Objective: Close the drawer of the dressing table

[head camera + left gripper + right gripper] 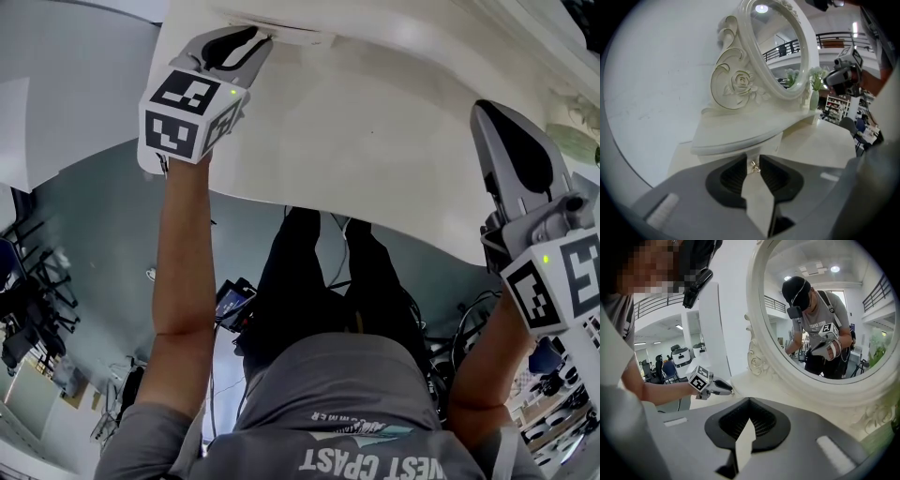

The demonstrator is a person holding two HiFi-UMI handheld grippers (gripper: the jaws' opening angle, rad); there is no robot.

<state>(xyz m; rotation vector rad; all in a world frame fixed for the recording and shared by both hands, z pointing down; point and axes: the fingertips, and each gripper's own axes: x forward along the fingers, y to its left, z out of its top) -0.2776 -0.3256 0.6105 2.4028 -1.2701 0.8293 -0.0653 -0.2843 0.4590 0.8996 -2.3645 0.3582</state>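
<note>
Head view | left tongs [261, 39] are held at the desk's [375, 141] far left edge | left gripper view | tongs are parted, and the drawer's [764, 144] small gold knob [753, 165] is seen between them, unclamped | right tongs [479, 107] are pressed together, empty, above the desk's right.

Grey printed T-shirt [347, 412], black trousers [314, 281], grey left gripper [246, 39] and right gripper [492, 117], black-lined jaws, black-and-white marker cubes [187, 112].
</note>
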